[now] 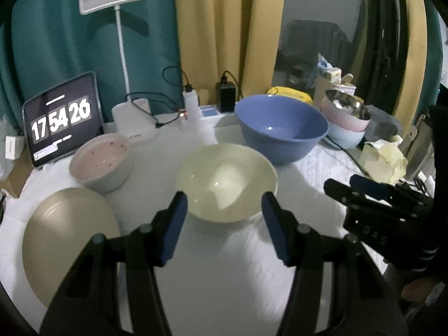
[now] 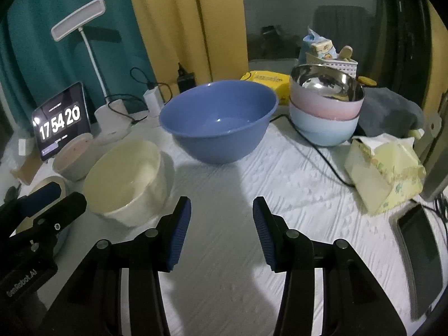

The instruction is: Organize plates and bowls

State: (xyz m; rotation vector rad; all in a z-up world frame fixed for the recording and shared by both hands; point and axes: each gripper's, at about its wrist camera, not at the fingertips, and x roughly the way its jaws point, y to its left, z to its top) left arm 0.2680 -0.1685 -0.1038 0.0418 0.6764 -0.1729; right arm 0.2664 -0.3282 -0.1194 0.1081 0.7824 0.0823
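Cream bowl ahead of the spread left gripper

The cream bowl (image 1: pixel 226 182) sits upright, mouth up, just beyond the left gripper (image 1: pixel 224 210), whose jaws gape wide and hold nothing. The right gripper (image 2: pixel 221 218) is equally spread and empty, over white quilted cloth (image 2: pixel 280 173); the blue bowl (image 2: pixel 218 120) stands behind, before curtains (image 1: pixel 224 28).

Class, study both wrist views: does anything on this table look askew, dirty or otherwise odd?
Yes. The pink bowl near the clock tablet has reddish specks inside, so it looks unwashed. The metal bowl sits tilted in the stacked pink and blue bowls. Nothing looks spilled or broken.
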